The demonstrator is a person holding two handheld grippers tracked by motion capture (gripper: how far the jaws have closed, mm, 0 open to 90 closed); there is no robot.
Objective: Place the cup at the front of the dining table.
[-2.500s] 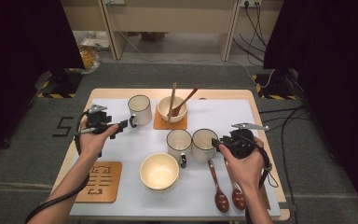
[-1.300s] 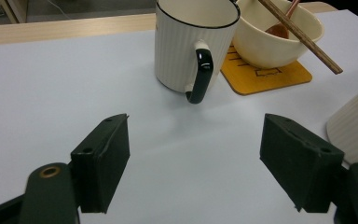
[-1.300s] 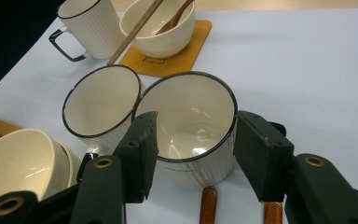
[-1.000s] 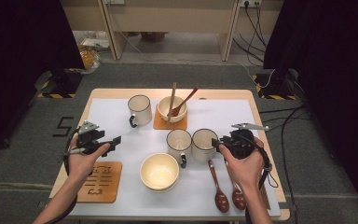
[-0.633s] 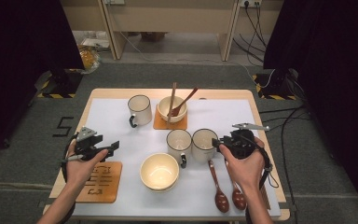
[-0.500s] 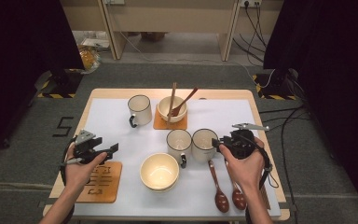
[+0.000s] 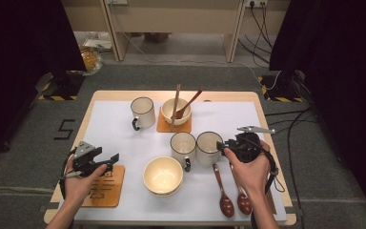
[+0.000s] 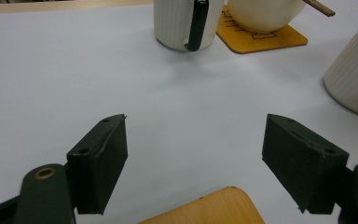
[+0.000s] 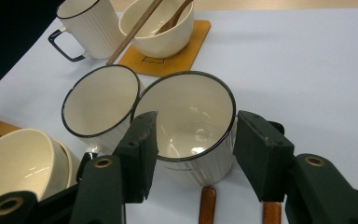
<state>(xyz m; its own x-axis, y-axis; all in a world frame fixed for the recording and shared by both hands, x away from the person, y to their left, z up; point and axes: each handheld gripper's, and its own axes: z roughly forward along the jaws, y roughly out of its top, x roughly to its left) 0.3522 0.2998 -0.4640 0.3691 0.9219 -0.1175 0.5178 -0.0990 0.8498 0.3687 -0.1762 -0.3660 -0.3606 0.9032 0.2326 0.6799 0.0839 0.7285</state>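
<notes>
A person's right gripper (image 7: 222, 147) clamps its jaws on either side of a cream mug (image 9: 189, 126) that stands right of the table's (image 7: 262, 102) middle, touching a second mug (image 9: 101, 105) on its left. Two wooden spoons (image 7: 224, 193) lie toward the near edge, just in front of the held mug. The left gripper (image 8: 193, 163) hovers with jaws wide apart and nothing between them, above a wooden coaster (image 7: 106, 186) by the near left corner.
</notes>
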